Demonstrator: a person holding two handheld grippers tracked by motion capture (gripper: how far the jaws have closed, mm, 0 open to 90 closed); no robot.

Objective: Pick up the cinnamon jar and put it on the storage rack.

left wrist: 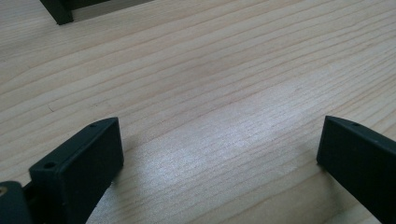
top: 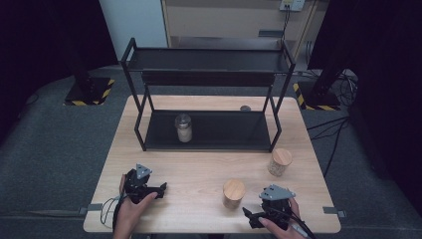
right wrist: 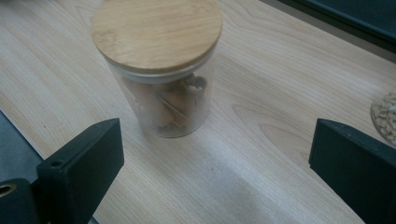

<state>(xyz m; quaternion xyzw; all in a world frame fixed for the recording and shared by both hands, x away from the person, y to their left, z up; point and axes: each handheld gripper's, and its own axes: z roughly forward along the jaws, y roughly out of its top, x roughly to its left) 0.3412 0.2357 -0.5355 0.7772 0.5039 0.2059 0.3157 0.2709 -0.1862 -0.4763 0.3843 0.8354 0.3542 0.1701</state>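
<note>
Right gripper (right wrist: pixel 212 154) fingers wide, w/ lidded jar (right wrist: pixel 159 65) ahead; left gripper (left wrist: pixel 219 154) fingers wide over table (left wrist: pixel 210 70).

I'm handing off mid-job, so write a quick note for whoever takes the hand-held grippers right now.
Left hand-held gripper: open, empty, low over the table near its front left.
Right hand-held gripper: open, empty, at the front right, aimed at the near jar.
Things: near jar, bamboo lid on, stands on the table just ahead of the right jaws, untouched. Second bamboo-lidded jar stands farther right. A third jar stands on the lower shelf of the black rack.
Done: one jar sits on the rack.
Left: likely two jars to shelve, nearest first.
</note>
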